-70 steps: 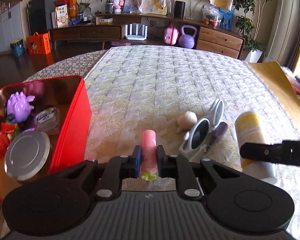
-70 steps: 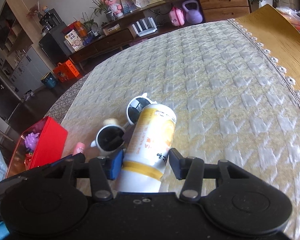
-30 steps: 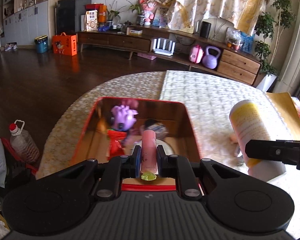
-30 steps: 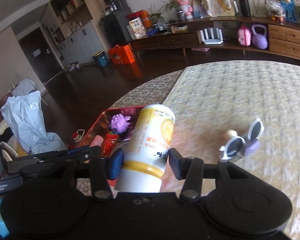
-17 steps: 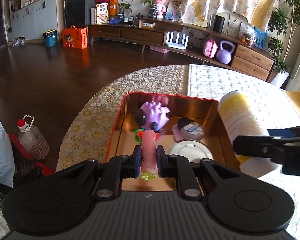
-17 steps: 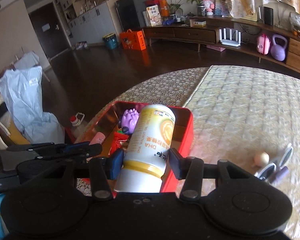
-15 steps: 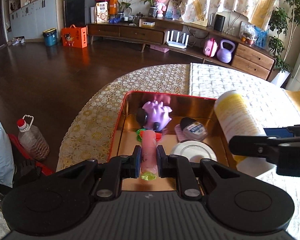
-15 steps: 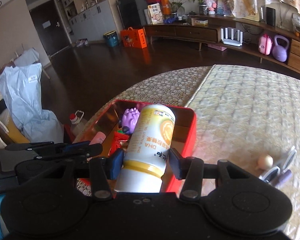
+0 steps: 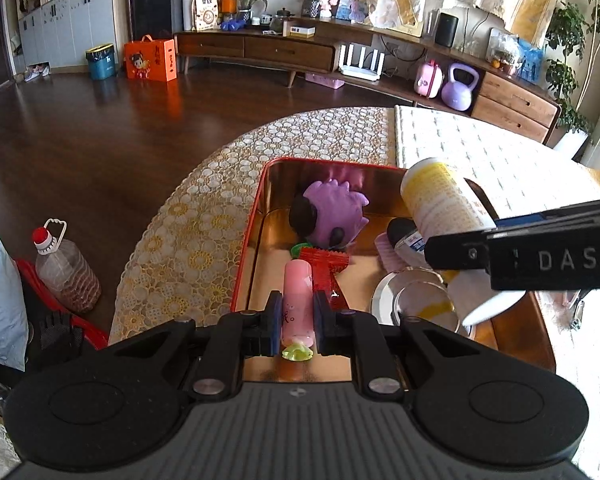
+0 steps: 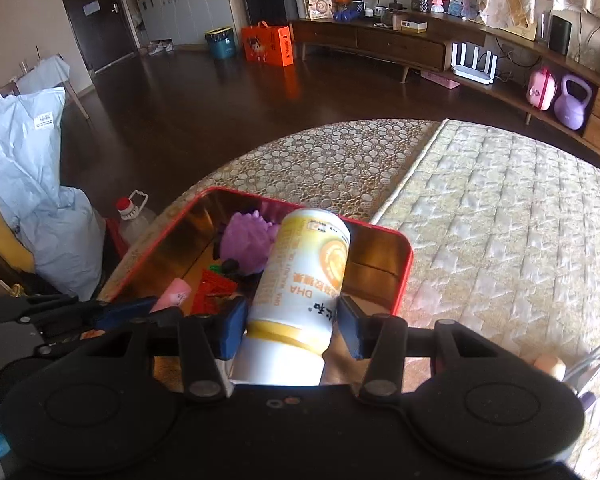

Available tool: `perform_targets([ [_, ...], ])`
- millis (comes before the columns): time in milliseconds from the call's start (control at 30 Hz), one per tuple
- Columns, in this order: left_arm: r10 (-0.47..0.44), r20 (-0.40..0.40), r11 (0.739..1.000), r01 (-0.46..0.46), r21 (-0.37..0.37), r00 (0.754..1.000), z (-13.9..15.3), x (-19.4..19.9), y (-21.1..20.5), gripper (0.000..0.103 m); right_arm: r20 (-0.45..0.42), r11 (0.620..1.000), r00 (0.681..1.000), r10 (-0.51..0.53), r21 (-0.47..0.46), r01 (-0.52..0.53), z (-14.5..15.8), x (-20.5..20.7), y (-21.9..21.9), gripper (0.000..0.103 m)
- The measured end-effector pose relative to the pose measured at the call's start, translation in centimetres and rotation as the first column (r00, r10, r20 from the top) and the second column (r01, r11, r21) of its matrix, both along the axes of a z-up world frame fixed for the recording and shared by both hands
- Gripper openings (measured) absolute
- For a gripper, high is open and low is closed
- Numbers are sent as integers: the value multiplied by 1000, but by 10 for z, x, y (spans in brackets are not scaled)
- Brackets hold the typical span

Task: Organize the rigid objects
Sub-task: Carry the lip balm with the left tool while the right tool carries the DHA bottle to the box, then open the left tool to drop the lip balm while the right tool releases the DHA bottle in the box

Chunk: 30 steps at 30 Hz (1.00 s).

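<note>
In the left wrist view, the left gripper (image 9: 296, 312) is seen at the lower centre of the frame, clenched on a pink tube (image 9: 297, 300) whose green cap end points toward the camera. The tube is held above the near part of the red tin box (image 9: 256, 216), which fills the middle of the frame. Inside the box a purple spiky toy (image 9: 332, 210) is seen in the upper middle part, a red packet (image 9: 323, 264) just below it, and a round silver lid (image 9: 416, 302) in the lower right part. A small dark-capped container (image 9: 406, 236) lies to the right of the toy, partly hidden.

In the right wrist view, the right gripper (image 10: 292, 326) is found at the lower centre, and a white and yellow bottle (image 10: 304, 280) is grasped between its blue pads (image 10: 232, 330). The bottle is tilted, its top pointing up toward the far wall of the box (image 10: 400, 280), and it is held over the right side of the box. If it touches the contents cannot be told. The box stands on the patterned tablecloth (image 10: 500, 220). At the lower right edge of this frame a small beige ball (image 10: 550, 364) is seen on the cloth.
</note>
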<state>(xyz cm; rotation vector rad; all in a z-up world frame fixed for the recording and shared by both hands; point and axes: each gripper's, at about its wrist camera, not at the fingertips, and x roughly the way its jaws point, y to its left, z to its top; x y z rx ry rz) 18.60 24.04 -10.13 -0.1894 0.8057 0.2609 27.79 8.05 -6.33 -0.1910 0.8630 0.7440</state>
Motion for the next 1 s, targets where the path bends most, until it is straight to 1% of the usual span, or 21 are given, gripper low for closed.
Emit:
perform_targets([
  [100, -11, -1, 1000, 11, 19, 1000, -2, 2, -3, 15, -2, 1000, 1000, -4, -16, 4, -2, 3, -1, 48],
  [233, -28, -5, 999, 28, 22, 1000, -4, 3, -5, 15, -7, 999, 1000, -15, -36, 15, -6, 6, -3, 48],
  [333, -50, -18, 999, 50, 20, 999, -5, 7, -9, 16, -6, 999, 1000, -19, -32, 19, -6, 6, -6, 48],
  [400, -48, -28, 998, 49, 39, 998, -6, 8, -12, 16, -5, 999, 1000, -15, -33, 15, -6, 6, -6, 48],
  [500, -51, -39, 997, 53, 49, 998, -7, 10, -12, 16, -3, 999, 1000, -14, -34, 14, -6, 4, -7, 49],
  [700, -62, -74, 996, 67, 65, 995, -6, 14, -15, 16, 3, 1000, 1000, -15, -23, 15, -1, 1, -10, 48],
  [900, -48, -103, 998, 52, 45, 994, -4, 15, -14, 16, 10, 1000, 1000, -15, 17, 15, 10, -6, -23, 52],
  [967, -45, -109, 998, 51, 45, 993, -4, 14, -15, 19, 8, 999, 1000, -13, 36, 13, 14, -10, -28, 53],
  [1000, -44, -109, 998, 49, 45, 993, -3, 13, -16, 23, 8, 999, 1000, -11, 43, 10, 16, -11, -30, 54],
])
